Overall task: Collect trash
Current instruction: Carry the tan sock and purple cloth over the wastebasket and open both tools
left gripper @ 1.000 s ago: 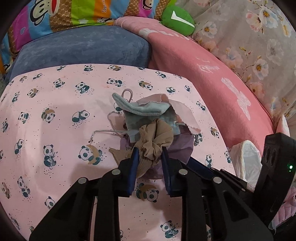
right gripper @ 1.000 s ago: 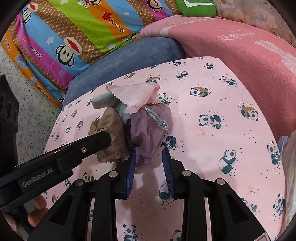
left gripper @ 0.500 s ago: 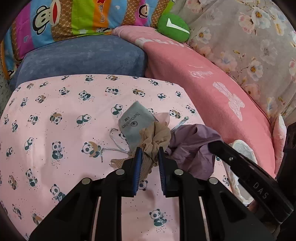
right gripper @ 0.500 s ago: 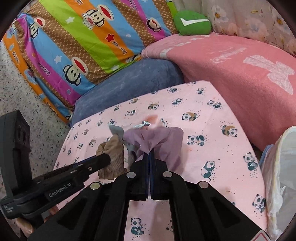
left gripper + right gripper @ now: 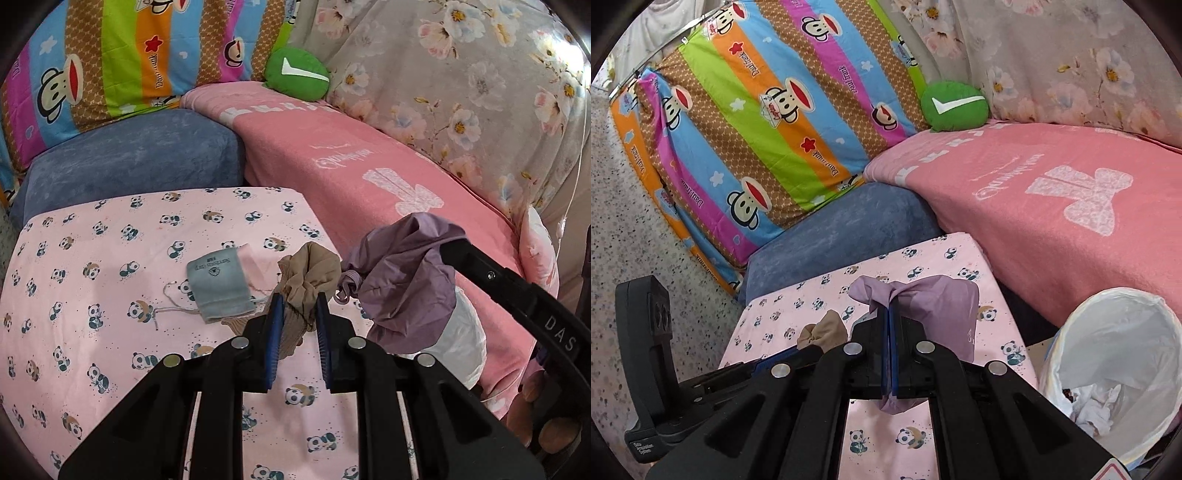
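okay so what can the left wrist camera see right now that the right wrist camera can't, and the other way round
Only the left wrist view shows the grey pouch with its string and a pale pink cloth lying on the panda sheet.

Only the right wrist view shows inside the bin, with crumpled white trash at its bottom, and the speckled floor.

Both show the left gripper shut on the beige stocking, the right gripper shut on the purple cloth, and the green cushion.

Black gripper (image 5: 298, 306) arms, blue pads, silver screws.
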Available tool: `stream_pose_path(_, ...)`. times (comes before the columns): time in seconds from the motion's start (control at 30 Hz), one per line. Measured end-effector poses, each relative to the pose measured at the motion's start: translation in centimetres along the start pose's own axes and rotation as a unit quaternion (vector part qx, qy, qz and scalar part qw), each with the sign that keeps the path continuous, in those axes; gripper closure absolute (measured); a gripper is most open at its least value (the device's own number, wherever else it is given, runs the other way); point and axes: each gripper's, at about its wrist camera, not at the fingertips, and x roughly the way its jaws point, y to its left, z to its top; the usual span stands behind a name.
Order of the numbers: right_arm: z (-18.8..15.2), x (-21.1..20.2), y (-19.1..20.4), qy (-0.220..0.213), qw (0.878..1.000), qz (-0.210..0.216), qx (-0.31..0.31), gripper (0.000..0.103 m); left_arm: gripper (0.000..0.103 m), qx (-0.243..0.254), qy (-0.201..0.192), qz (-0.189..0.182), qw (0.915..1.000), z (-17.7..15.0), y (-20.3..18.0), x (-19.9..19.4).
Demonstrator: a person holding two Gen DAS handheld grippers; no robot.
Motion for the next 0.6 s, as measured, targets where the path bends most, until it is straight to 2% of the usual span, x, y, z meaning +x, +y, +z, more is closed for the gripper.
stream_pose_path(0.37,2.2,-8.0,-5.3,-0.058,0.997,-0.035,0.023,0.100,0.085,0.061,-0.005,-0.027,0.9978,0.1,-7.3,-0.2)
stream_pose_path(0.6,2.3,-11.5,-9.0,-0.076,0.995,-0.055,0.043,0.100,0.085,0.094,0.001,-0.040,0.9948,-0.3,-11.5,0.3)
